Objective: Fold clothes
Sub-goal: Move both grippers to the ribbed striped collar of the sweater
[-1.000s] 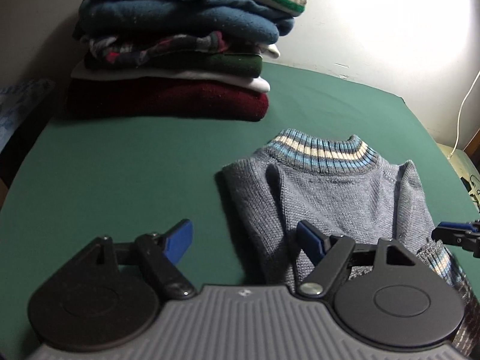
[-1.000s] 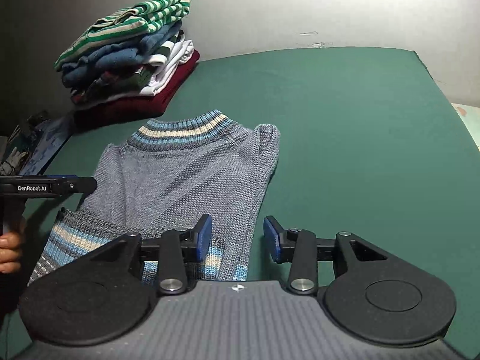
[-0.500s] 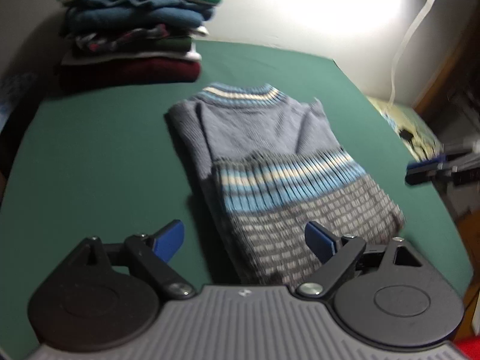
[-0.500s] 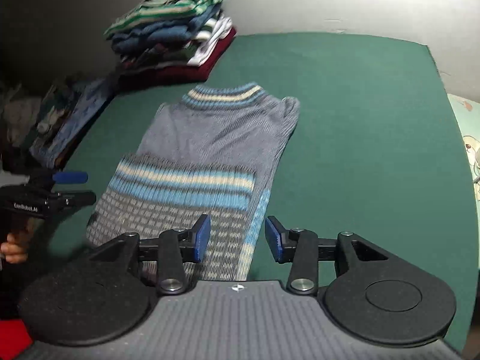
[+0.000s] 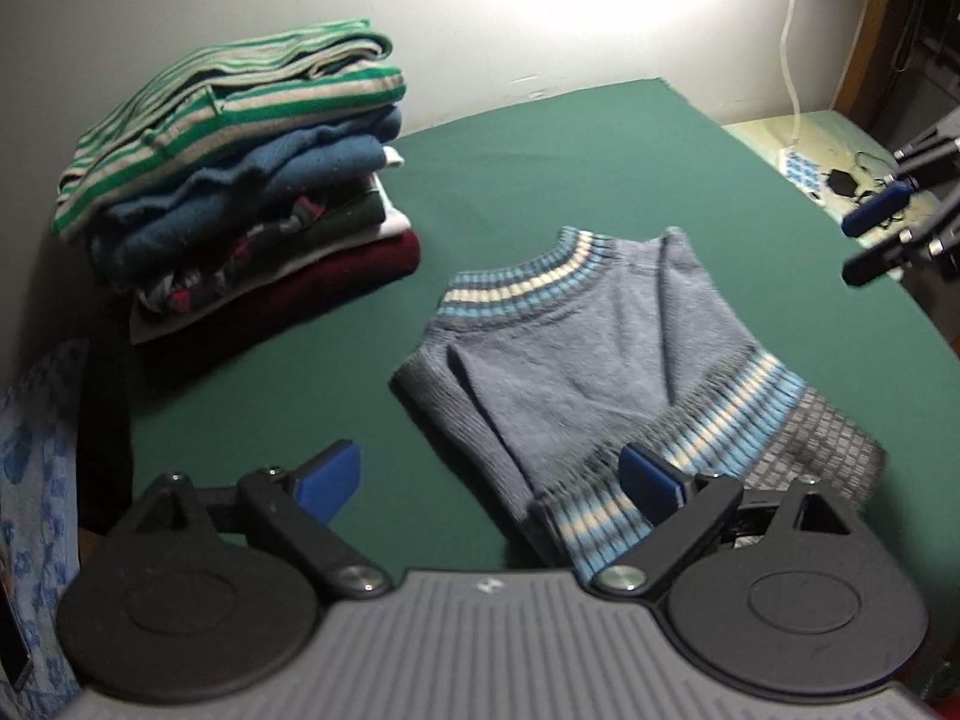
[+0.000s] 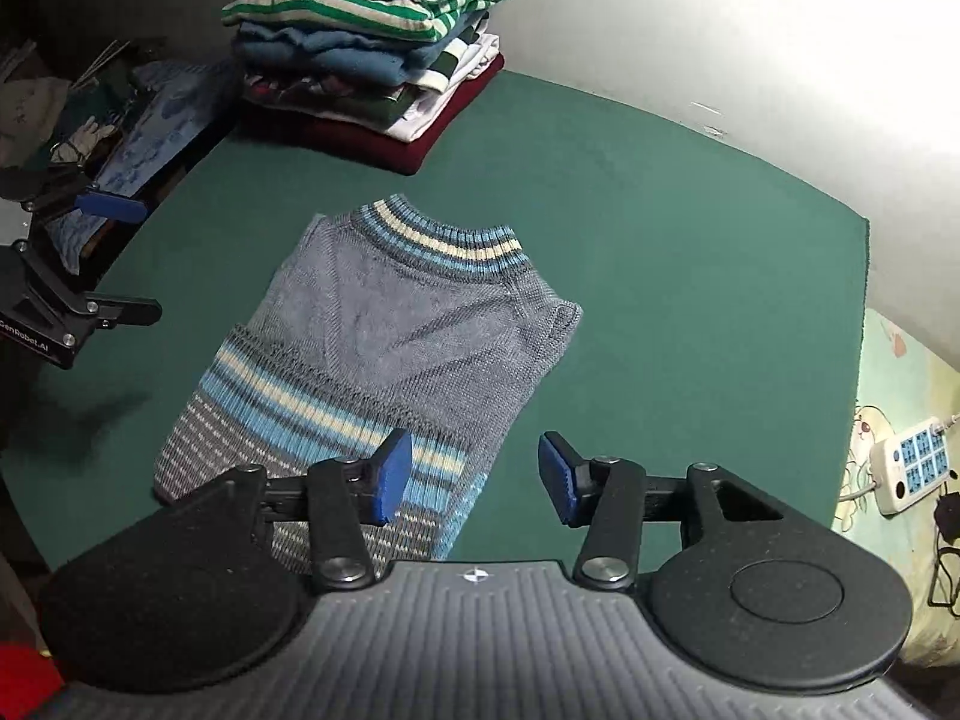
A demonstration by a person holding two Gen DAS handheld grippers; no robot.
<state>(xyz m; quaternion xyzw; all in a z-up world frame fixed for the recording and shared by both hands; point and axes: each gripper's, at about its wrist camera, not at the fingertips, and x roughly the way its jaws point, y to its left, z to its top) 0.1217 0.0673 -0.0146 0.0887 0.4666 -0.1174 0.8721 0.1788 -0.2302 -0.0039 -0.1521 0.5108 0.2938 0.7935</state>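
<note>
Both grippers pulled back | left gripper released; right gripper released | sweater half-folded, untouched

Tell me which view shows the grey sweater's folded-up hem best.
The right wrist view: the grey sweater lies sharp and whole, its striped hem folded up over the body. In the left wrist view the hem is motion-blurred and partly behind the left tool.

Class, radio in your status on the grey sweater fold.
Left tongs open, right tongs open, both empty. Grey sweater flat on green table, hem folded up. Folded stack behind, clear of it.
</note>
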